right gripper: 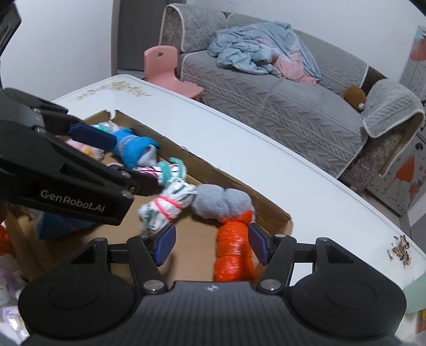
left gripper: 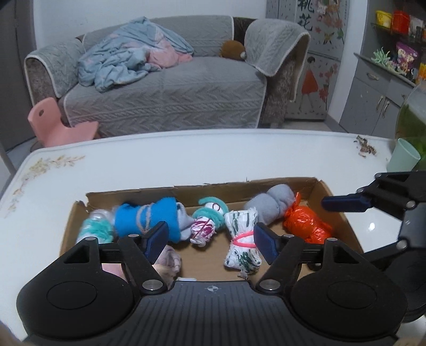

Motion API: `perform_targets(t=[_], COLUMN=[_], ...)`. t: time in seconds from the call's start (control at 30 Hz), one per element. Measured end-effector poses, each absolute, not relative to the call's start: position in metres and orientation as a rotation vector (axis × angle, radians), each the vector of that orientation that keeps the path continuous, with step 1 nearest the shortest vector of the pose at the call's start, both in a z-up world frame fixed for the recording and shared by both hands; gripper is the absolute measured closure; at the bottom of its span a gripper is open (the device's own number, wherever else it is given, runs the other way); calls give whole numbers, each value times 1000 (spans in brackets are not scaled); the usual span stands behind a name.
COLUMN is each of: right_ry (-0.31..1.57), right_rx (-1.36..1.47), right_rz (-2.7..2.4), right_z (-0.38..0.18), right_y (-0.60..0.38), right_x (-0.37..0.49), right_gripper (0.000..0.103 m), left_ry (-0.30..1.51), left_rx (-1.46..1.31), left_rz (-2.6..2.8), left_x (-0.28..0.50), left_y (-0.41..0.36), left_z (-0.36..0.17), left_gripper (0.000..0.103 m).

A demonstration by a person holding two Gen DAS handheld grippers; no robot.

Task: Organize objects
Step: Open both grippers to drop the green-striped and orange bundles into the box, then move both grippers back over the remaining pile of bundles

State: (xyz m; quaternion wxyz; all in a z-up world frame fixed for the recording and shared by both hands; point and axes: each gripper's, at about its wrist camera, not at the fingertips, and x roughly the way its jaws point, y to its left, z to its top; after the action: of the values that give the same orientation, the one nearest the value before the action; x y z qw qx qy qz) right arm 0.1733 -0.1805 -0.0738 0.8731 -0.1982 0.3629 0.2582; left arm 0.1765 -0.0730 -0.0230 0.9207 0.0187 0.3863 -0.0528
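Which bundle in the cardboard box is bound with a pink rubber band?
The white, green-patterned bundle in the middle; the blue bundle is tied with tan string.

My count: one cardboard box; seven rolled bundles in it, among them one orange bundle, one grey bundle; one green cup at worktop's far right corner.

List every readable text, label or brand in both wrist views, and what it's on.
"GenRobot.AI": white lettering on the side of the left gripper, seen from the right wrist view.
"桃花": large black characters on the decorated panel behind the sofa, left wrist view.
Packages on the shelf: print too small and blurred to read.
Nothing readable on the cardboard box or the bundles.
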Motion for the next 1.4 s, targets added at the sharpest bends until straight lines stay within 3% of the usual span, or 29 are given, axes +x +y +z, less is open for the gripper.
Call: perform_targets(t=[1.4], right_ry=[695], right_rx=[-260], right_rz=[533], right_z=[-57], right_y=[-170], right_x=[56], right_gripper=[28], left_ry=[738], left_rx=[-35], left_rz=[43], left_x=[34], left_y=[39], left_z=[-9], left_gripper=[18])
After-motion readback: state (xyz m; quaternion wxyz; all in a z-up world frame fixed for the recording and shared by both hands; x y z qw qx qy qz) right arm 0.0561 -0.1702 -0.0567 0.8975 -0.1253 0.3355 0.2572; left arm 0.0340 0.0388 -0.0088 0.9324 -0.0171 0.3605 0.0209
